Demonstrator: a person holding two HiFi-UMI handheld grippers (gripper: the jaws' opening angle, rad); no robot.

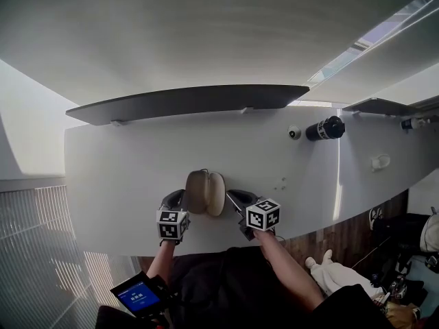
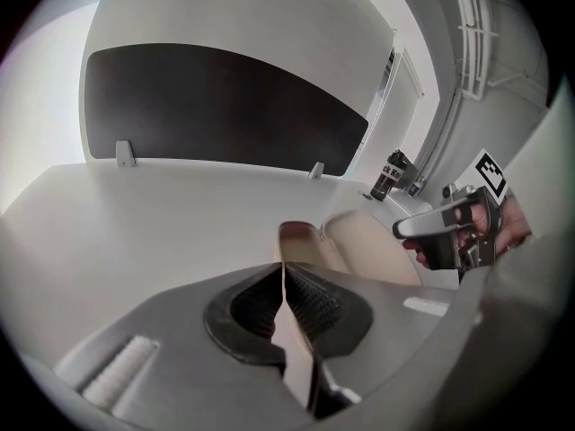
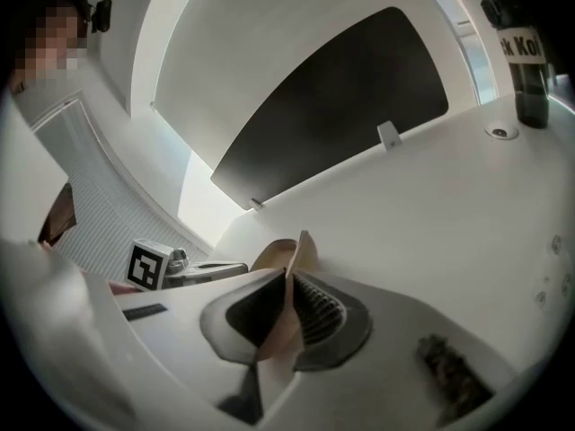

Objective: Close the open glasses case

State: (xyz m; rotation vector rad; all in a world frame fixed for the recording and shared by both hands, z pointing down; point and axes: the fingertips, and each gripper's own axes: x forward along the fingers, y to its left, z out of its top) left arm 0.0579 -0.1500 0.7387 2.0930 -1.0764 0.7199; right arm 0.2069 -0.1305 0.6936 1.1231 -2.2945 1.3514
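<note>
A beige glasses case (image 1: 204,192) lies near the front edge of the white table (image 1: 116,170), its two shells parted in a V. My left gripper (image 1: 180,199) is at its left side and my right gripper (image 1: 234,198) at its right. In the left gripper view, the left gripper (image 2: 286,283) is shut on a thin beige edge of the case (image 2: 364,248), with the right gripper (image 2: 446,225) beyond it. In the right gripper view, the right gripper (image 3: 288,300) is likewise shut on a beige edge of the case (image 3: 304,251).
A black bottle (image 1: 325,128) and a small round cap (image 1: 294,133) stand at the back right, and a white item (image 1: 380,162) lies further right. A long dark panel (image 1: 192,101) runs along the table's far edge. A device with a blue screen (image 1: 139,295) sits below the table's front edge.
</note>
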